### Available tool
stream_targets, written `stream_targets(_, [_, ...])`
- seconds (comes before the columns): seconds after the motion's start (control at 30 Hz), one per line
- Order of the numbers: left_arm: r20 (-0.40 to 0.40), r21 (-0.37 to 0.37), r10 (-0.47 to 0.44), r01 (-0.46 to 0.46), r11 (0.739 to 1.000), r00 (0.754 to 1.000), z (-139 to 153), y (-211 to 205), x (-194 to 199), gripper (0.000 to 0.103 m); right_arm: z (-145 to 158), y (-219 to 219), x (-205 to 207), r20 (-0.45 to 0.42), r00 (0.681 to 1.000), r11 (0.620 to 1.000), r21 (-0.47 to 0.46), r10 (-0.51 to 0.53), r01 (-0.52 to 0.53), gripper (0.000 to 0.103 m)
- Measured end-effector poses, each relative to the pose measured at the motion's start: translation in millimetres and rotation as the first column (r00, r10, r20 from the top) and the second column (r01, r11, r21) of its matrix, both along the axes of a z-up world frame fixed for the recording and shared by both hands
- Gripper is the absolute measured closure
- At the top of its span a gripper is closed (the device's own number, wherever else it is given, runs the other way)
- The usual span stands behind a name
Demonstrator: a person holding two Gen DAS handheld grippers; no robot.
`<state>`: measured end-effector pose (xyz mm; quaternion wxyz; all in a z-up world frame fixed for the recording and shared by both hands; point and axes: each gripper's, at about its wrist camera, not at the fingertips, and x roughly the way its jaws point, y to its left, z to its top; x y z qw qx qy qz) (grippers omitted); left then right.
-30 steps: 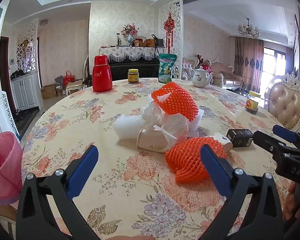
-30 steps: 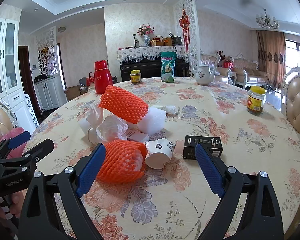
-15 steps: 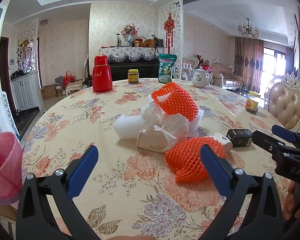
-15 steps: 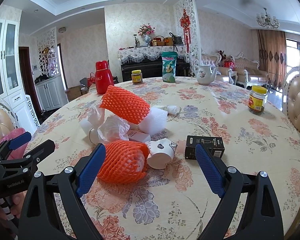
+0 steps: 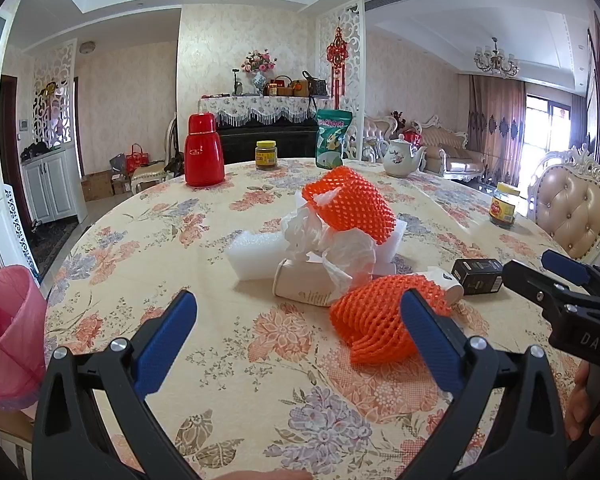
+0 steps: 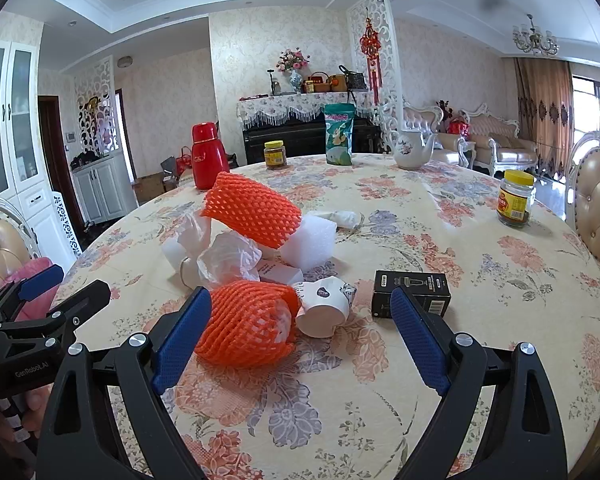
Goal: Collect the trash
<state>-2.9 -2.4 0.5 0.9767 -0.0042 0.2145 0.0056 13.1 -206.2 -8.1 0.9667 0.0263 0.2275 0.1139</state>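
Both grippers hover wide open and empty over a floral-clothed table point(image 5: 148, 240): the right gripper point(image 6: 300, 340) lines up on an orange foam net point(image 6: 246, 326) fronting the trash pile, the left gripper point(image 5: 300, 344) nearer the pink-lined bin point(image 5: 8, 332).

Trash heap point(image 5: 332, 248) mid-table point(image 5: 160, 240) — bin point(image 5: 8, 332) left
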Motion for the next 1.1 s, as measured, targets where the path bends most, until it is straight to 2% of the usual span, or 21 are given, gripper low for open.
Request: stream_targets(1.1, [-0.023, -0.017, 0.005, -0.005, 1.0, 1.0, -6.9, 9.9, 9.3, 0.004, -8.4, 8.9, 15.7, -0.04, 0.999, 1.0, -0.012, 0.012, -0.013, 0.017])
